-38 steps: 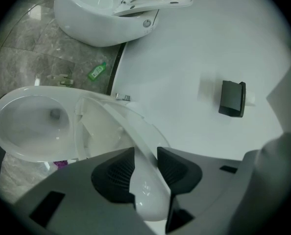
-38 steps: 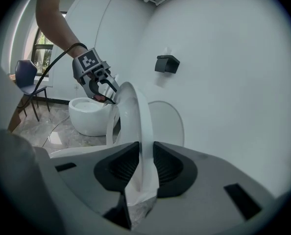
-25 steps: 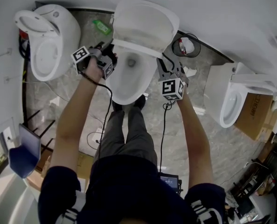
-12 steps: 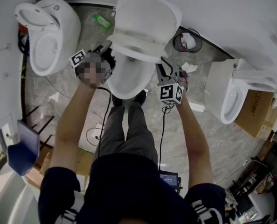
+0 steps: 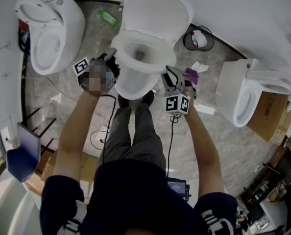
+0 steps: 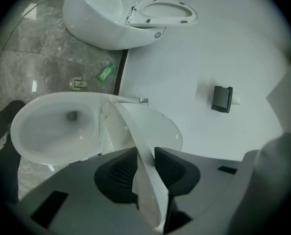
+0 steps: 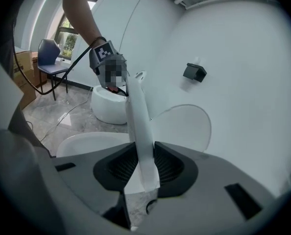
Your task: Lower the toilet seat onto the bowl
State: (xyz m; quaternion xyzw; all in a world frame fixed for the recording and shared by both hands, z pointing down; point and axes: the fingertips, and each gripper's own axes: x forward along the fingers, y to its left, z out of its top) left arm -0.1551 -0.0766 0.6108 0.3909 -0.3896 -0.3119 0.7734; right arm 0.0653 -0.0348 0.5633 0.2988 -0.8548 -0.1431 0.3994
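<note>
Swung way lower now: white plastic toilet seat (image 7: 137, 124), clamped by right gripper (image 7: 141, 153) one side, left gripper (image 6: 145, 156) just squeezing tighter on the other, so no slam.

1. A white wall (image 5: 263, 23) curves along the far side, with a small black box (image 6: 222, 99) mounted on it.
2. The floor (image 5: 62, 102) is grey marble.
3. A blue chair (image 5: 22, 156) stands near left by a daylit window (image 7: 69, 35).
4. A cardboard box (image 5: 270, 119) sits right.

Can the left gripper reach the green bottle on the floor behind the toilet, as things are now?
Probably not yet. The left gripper holds the toilet seat, its jaws having just closed further on it. The floor toward the green bottle looks free once it lets go.
</note>
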